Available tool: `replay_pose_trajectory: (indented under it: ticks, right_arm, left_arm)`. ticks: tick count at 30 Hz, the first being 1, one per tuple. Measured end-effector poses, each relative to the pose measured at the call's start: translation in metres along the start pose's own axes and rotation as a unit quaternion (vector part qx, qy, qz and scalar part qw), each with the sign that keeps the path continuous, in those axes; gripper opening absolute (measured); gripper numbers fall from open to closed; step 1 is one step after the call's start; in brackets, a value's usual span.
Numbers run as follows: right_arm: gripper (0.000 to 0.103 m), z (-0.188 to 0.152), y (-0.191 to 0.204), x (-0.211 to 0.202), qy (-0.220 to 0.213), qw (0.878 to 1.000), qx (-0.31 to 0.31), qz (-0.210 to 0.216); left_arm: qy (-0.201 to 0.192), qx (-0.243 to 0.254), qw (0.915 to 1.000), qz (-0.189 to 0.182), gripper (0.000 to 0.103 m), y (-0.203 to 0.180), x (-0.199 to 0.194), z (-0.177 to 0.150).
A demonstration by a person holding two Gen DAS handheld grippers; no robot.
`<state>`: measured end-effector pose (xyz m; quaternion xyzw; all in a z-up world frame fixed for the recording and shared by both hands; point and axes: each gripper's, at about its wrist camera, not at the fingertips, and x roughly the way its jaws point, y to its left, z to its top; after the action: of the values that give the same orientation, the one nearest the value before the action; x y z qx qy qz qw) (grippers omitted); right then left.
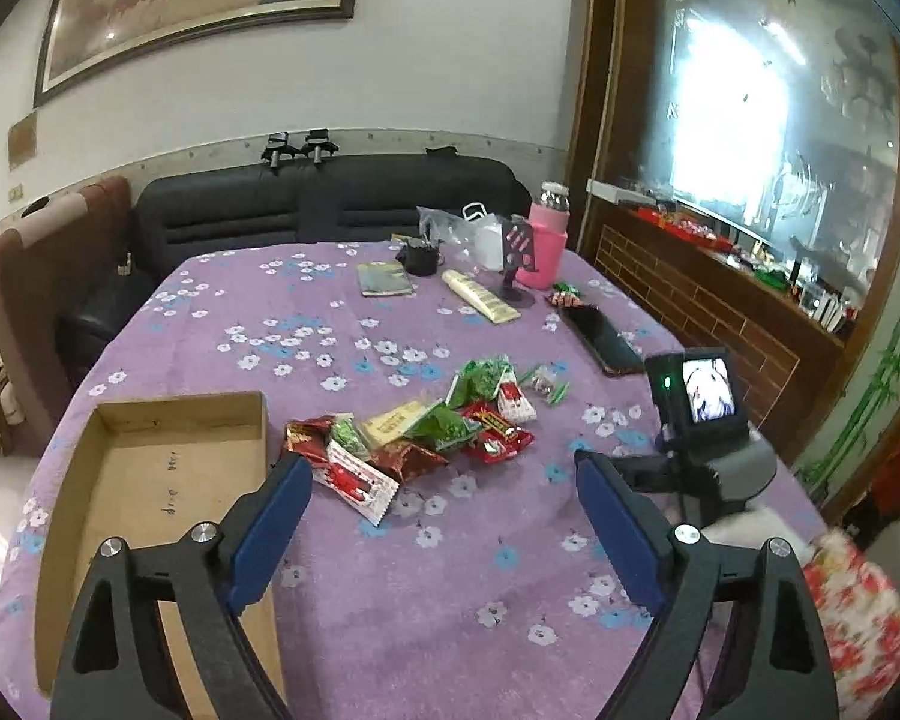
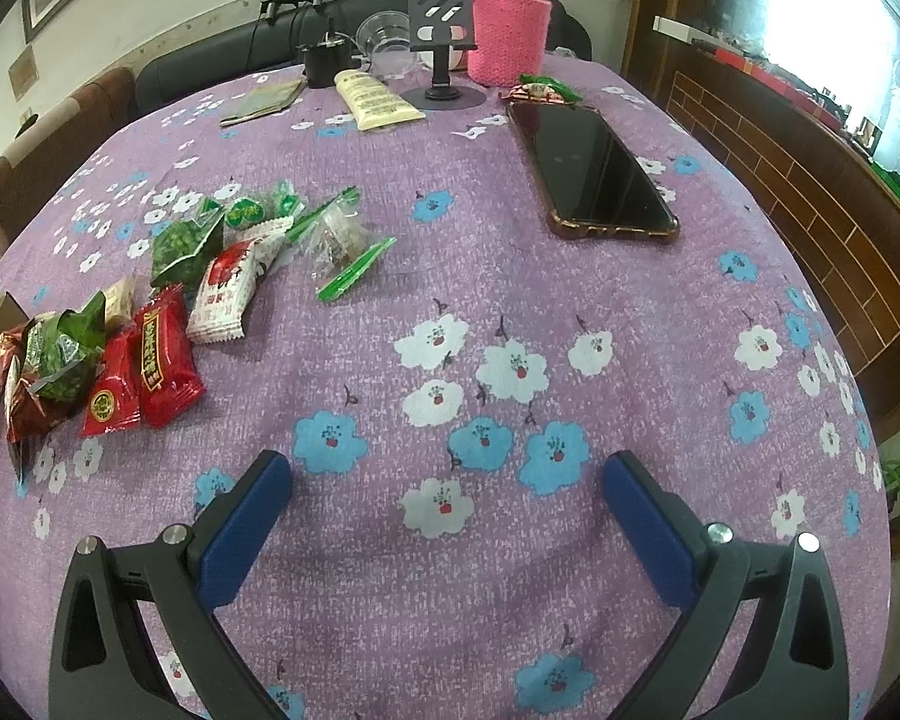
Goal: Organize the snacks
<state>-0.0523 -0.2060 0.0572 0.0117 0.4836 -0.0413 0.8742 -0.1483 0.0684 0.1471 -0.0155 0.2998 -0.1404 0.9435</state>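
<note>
A heap of red, green and white snack packets (image 1: pixel 426 432) lies on the purple flowered tablecloth (image 1: pixel 450 570), right of an empty cardboard box (image 1: pixel 150 468). My left gripper (image 1: pixel 444 516) hangs above the table in front of the heap, open, nothing between its blue pads. In the right wrist view the same packets (image 2: pixel 168 312) lie at the left, with a clear packet with green ends (image 2: pixel 345 252) beside them. My right gripper (image 2: pixel 447 516) is open over bare cloth, pointing down, well clear of the snacks. The right gripper's body and small screen (image 1: pixel 705 396) show at the right of the left wrist view.
A dark phone (image 2: pixel 594 174) lies at the right. At the far edge stand a pink-sleeved bottle (image 2: pixel 510 24), a phone stand (image 2: pixel 441 30), a cream tube (image 2: pixel 378 99), a small black pot (image 2: pixel 324 63) and two more snacks (image 2: pixel 540 89). A dark sofa (image 1: pixel 330 204) is behind.
</note>
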Motion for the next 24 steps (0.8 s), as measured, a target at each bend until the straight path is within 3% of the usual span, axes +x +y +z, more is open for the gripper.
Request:
replay_pose_trajectory:
  ticks: [3, 6, 9, 12, 16, 21, 24]
  right_arm:
    - [0.101, -0.009, 0.001, -0.011, -0.011, 1.000, 0.009, -0.008]
    - [0.101, -0.015, 0.001, -0.037, -0.049, 0.999, 0.012, -0.008]
    - [0.101, -0.018, 0.001, -0.066, -0.093, 0.996, 0.009, -0.010]
    - [0.101, -0.016, 0.002, -0.094, -0.133, 0.991, 0.004, -0.009]
    - [0.101, -0.002, 0.003, -0.138, -0.186, 0.982, -0.009, -0.010]
    - [0.101, 0.023, -0.003, -0.200, -0.241, 0.970, -0.010, 0.009]
    - [0.101, 0.040, -0.005, -0.239, -0.265, 0.964, -0.011, 0.019]
  left_arm:
    - [-0.005, -0.024, 0.9994, -0.023, 0.089, 0.008, -0.012, 0.003]
    - [0.013, -0.074, 0.9947, -0.071, 0.084, 0.019, -0.016, 0.000]
    - [0.027, -0.078, 0.9926, -0.088, 0.079, 0.017, -0.017, -0.002]
    - [0.017, -0.046, 0.9971, -0.058, 0.077, 0.010, -0.030, 0.008]
    - [-0.033, -0.009, 0.9993, -0.016, 0.077, 0.017, -0.072, 0.053]
    - [-0.090, -0.047, 0.9943, 0.031, 0.077, 0.055, -0.128, 0.132]
    - [-0.101, -0.063, 0.9922, 0.039, 0.077, 0.072, -0.151, 0.172]
